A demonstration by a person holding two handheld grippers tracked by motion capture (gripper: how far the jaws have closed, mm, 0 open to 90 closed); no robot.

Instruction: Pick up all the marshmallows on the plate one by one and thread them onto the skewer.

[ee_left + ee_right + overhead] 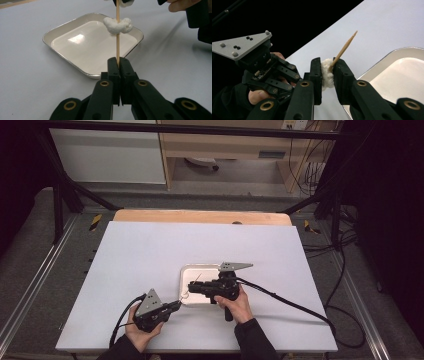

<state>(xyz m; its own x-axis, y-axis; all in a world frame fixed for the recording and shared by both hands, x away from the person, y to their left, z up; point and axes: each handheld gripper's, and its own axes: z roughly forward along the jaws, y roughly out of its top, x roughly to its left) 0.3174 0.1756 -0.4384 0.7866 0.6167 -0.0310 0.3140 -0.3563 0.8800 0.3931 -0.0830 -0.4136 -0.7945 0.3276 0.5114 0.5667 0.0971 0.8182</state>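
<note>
The left gripper (117,62) clamps the base of a wooden skewer (117,45), which rises over the white tray (75,20) with one white marshmallow piece (117,25) threaded on it; the right gripper (327,68) pinches a second white piece (327,72) between its jaws, the skewer's pointed tip poking out past them.

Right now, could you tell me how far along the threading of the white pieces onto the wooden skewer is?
One white puffy piece already sits on the wooden skewer, which the left gripper clamps by its lower end. The right gripper is pressing a second white piece onto the pointed end, whose tip already pokes through. Sliding it down toward the first looks left to do. The white tray has no pieces in its visible part.
</note>
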